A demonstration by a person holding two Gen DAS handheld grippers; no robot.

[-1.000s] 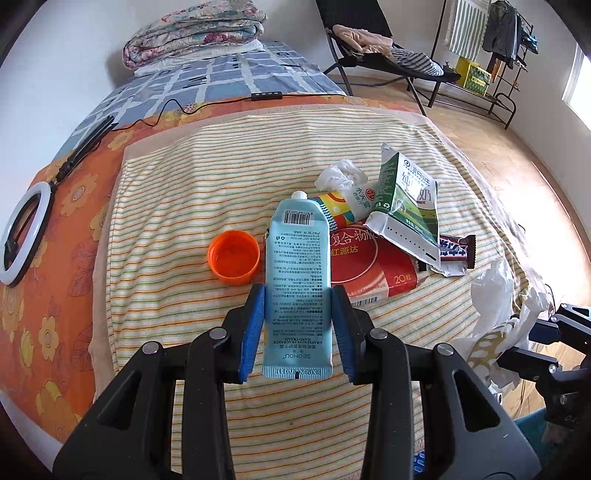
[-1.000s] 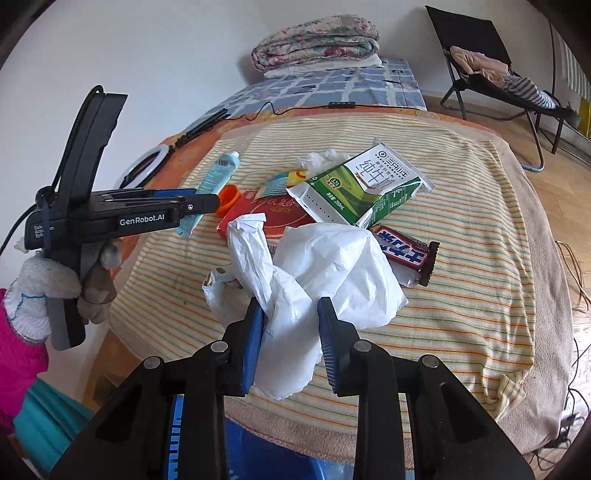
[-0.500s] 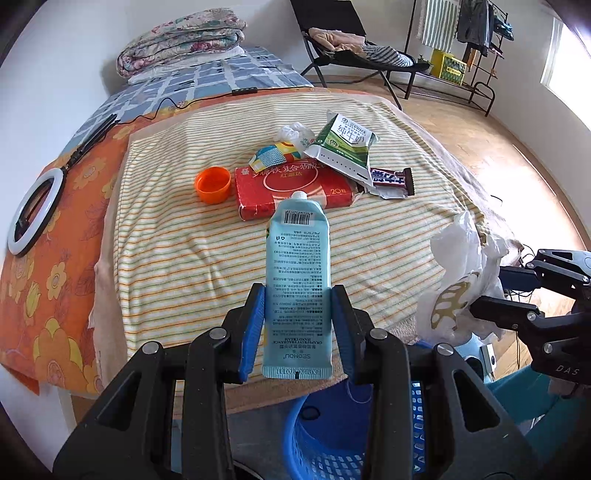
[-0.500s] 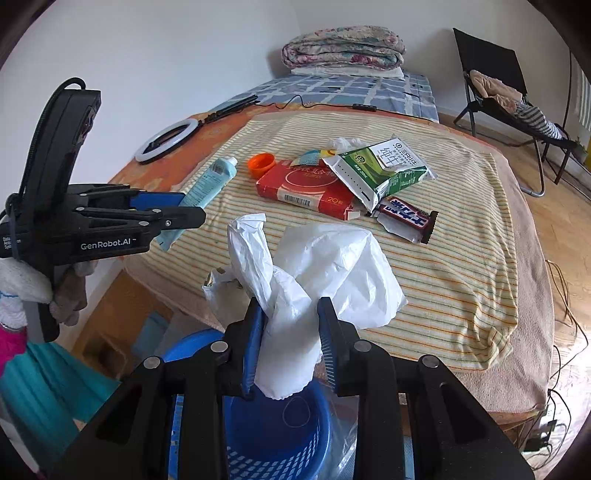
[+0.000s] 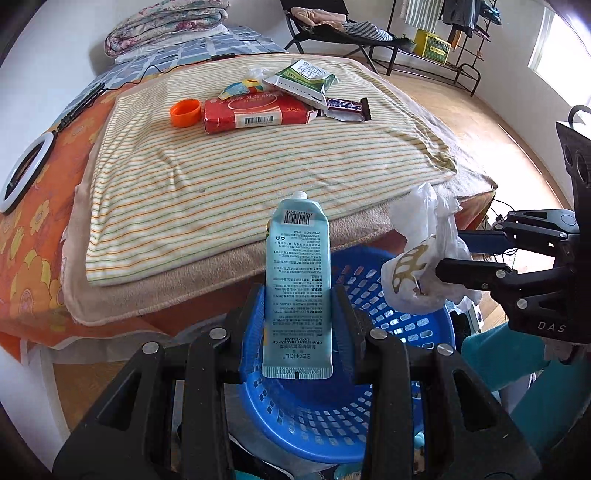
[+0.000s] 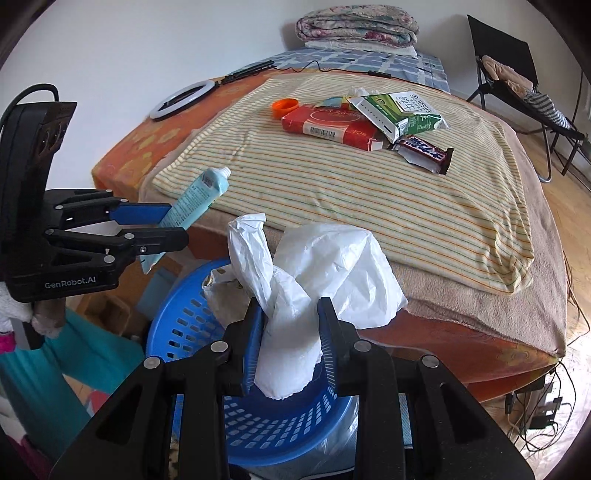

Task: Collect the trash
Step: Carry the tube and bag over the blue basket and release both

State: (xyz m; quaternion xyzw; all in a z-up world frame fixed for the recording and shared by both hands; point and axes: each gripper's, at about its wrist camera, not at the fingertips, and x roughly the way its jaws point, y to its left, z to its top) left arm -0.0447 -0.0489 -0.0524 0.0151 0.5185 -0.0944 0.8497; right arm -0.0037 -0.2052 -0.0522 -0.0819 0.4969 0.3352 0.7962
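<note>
My left gripper [image 5: 298, 325] is shut on a light blue cream tube [image 5: 297, 280], held over a blue plastic basket [image 5: 325, 417] below the bed's edge. My right gripper [image 6: 290, 350] is shut on a crumpled white plastic bag [image 6: 325, 273], also above the basket [image 6: 280, 424]. Each gripper shows in the other's view: the right one [image 5: 454, 254] with the bag [image 5: 417, 266], the left one [image 6: 173, 225] with the tube [image 6: 195, 195]. On the striped blanket lie an orange cap [image 5: 184, 112], a red packet [image 5: 255, 114], a green-white carton [image 5: 303, 79] and a chocolate bar wrapper [image 5: 347, 107].
The bed [image 5: 229, 173] has a striped blanket over an orange floral sheet. A ring light [image 5: 22, 173] lies at its left. Folded quilts [image 5: 166, 22] sit at the far end. A black chair [image 6: 517, 74] and wooden floor [image 5: 498, 122] are to the right. Cables [image 6: 543, 406] lie by the bed.
Both grippers pulled back from the bed and down, carrying the tube and the bag. They now hang over the blue basket, which fills more of both views.
</note>
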